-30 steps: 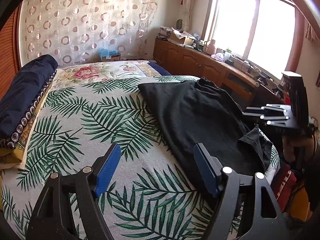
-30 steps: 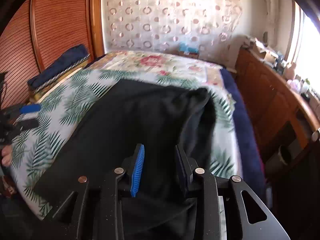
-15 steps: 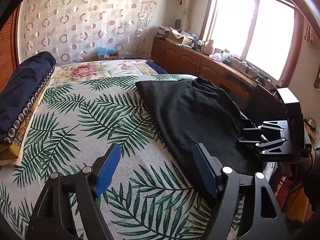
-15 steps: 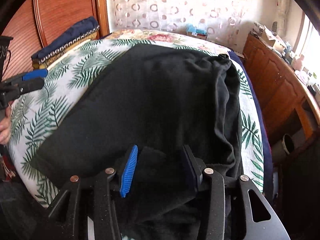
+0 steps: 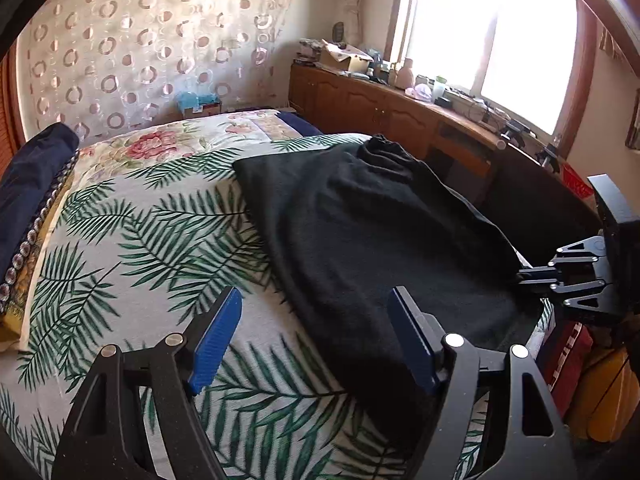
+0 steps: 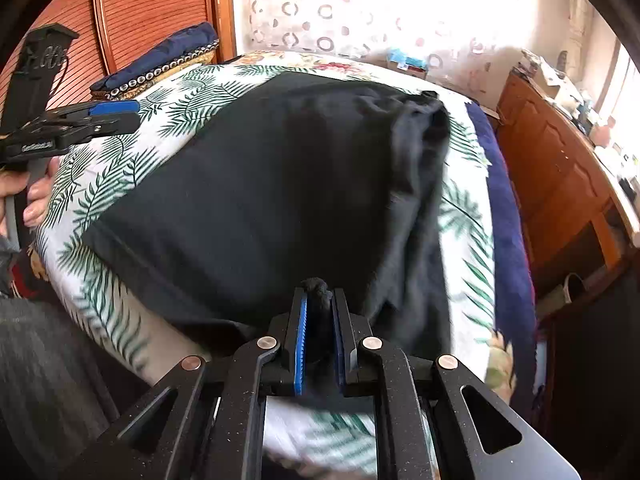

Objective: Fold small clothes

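A black garment (image 5: 360,232) lies spread on the palm-leaf bedspread (image 5: 132,240), and it also shows in the right wrist view (image 6: 272,184). My right gripper (image 6: 319,300) is shut on a bunched near edge of the garment at the bed's front; it appears at the far right of the left wrist view (image 5: 524,280). My left gripper (image 5: 316,320) is open and empty, hovering above the garment's left edge; it appears at the left of the right wrist view (image 6: 128,116).
Folded dark blue bedding (image 5: 28,184) lies along the bed's left side. A wooden cabinet (image 5: 384,112) with clutter runs under the window on the right. A slatted wooden wardrobe (image 6: 152,4) stands behind the bed's left side.
My right gripper has come down onto the garment's near edge and closed on a bunch of cloth. My left gripper stays open and has shifted slightly toward the garment.
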A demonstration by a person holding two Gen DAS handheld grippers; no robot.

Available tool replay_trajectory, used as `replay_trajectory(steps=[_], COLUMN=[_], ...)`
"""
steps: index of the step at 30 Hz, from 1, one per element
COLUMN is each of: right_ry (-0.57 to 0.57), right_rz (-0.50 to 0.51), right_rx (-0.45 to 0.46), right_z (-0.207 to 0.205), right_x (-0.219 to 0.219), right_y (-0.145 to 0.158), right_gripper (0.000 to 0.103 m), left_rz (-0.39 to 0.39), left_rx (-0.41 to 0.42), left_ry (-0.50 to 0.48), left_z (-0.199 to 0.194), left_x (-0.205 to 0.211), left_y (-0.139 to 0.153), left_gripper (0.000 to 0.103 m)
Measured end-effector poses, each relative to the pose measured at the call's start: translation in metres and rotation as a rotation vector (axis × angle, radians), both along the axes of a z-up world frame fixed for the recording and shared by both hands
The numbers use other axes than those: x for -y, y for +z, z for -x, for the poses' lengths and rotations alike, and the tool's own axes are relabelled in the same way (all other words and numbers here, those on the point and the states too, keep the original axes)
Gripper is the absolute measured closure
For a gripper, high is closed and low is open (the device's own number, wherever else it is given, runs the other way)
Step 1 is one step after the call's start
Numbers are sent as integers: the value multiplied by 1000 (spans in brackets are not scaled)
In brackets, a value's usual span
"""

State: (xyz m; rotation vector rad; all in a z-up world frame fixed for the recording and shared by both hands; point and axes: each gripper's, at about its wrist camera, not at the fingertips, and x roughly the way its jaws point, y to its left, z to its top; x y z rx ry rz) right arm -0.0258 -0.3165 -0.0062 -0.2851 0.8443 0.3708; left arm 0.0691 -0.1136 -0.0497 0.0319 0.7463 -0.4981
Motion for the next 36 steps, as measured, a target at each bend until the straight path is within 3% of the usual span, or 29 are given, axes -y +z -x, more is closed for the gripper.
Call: replay_trajectory(steps=[11, 13, 20, 32, 33, 34, 35, 36], right_ry=[-42, -58, -123, -178, -173, -161, -148, -146], right_rz=[8, -10, -56, -142, -152, -161, -162, -160], right_rx=[29, 47, 129, 78, 79, 78, 73, 81], right_z=[30, 34, 42, 8, 9, 8, 9, 12], right_x=[31, 35, 34, 21, 23, 25, 25, 27], right_y=[9, 11, 24, -7, -7, -5, -5, -4], right_gripper=[92, 82, 69, 68, 69, 88, 95, 95], left_rz=[-48, -45, -29, -41, -40, -40, -40, -41], left_rx=[9, 10, 4, -20, -23, -27, -30, -34], left_ry=[-8, -6, -2, -9, -10, -10, -9, -5], left_z=[-7, -9, -7, -6, -7, -6, -6, -6], left_x=[28, 27, 22, 25, 25, 25, 25, 25], left_y=[5, 5, 2, -12, -13, -15, -16, -17], left_gripper=[27, 27, 27, 27, 27, 27, 27, 27])
